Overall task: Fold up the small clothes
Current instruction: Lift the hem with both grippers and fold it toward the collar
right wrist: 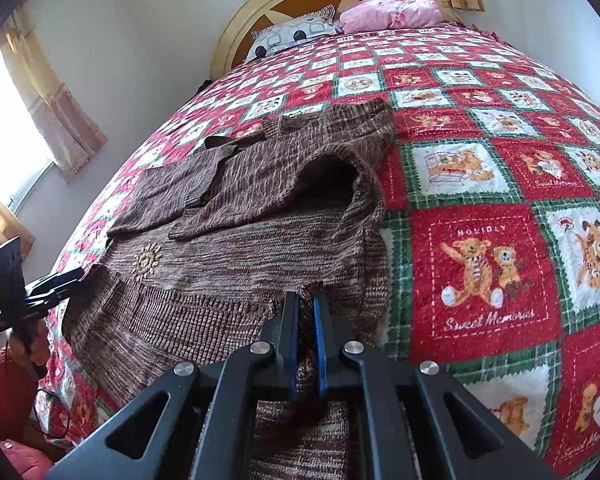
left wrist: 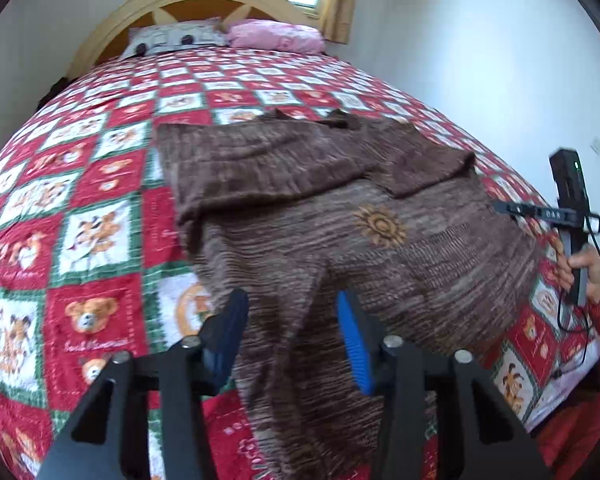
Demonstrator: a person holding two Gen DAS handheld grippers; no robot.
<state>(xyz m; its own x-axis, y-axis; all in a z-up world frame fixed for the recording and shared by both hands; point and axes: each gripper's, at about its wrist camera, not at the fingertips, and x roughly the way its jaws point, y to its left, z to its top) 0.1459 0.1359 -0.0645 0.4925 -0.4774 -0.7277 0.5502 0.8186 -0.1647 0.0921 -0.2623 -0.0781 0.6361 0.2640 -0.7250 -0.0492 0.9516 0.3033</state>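
A brown knitted sweater (left wrist: pixel 340 216) with a yellow sun motif lies on the bed, both sleeves folded across its chest. My left gripper (left wrist: pixel 292 320) is open above the sweater's lower hem, with fabric between and below its fingers. My right gripper (right wrist: pixel 306 312) is shut on the sweater's (right wrist: pixel 240 240) bottom hem corner; knit fabric runs between its pads. Each gripper shows in the other's view: the right one (left wrist: pixel 572 216) at the right edge, the left one (right wrist: pixel 24 288) at the left edge, both hand-held.
The bed has a red, green and white teddy-bear quilt (left wrist: pixel 84 208). Two pillows, one patterned (left wrist: pixel 172 38) and one pink (left wrist: pixel 276 36), lie against the wooden headboard. White walls and curtained windows surround the bed. A red-sleeved arm (left wrist: pixel 596 280) shows at the bed's near side.
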